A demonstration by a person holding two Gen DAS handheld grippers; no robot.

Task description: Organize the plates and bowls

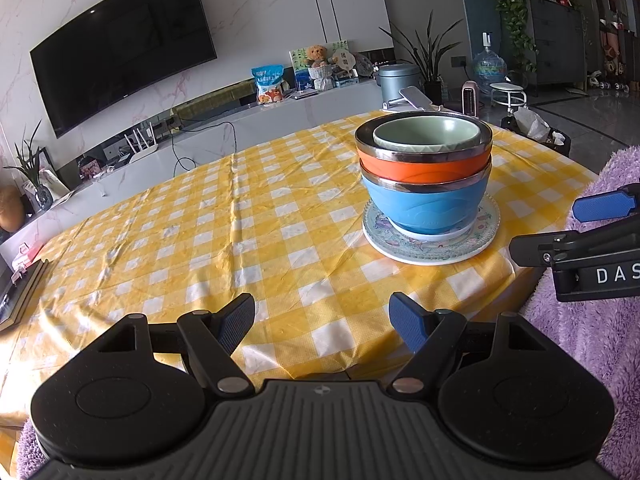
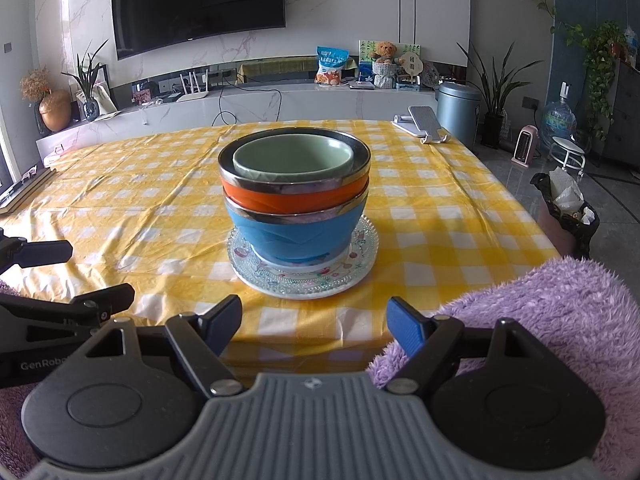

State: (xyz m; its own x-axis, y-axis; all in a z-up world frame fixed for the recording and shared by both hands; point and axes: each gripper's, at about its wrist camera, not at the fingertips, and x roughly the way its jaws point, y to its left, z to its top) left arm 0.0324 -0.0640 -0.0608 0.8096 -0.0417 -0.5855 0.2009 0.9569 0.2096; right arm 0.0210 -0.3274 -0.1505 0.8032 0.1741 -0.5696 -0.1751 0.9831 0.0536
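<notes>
As far as I see, stacking done: green bowl (image 2: pixel 293 157) nested in orange bowl (image 2: pixel 294 194), on blue bowl (image 2: pixel 294 236), on plates (image 2: pixel 303 280) mid desk (image 2: pixel 440 208). Left gripper (image 1: pixel 322 326), right gripper (image 2: pixel 314 326) released, empty, hanging back at near edge. Nothing left, I judge.

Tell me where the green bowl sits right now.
The green bowl nests in the orange bowl, atop the blue bowl on the plates, centre of the right wrist view.
</notes>
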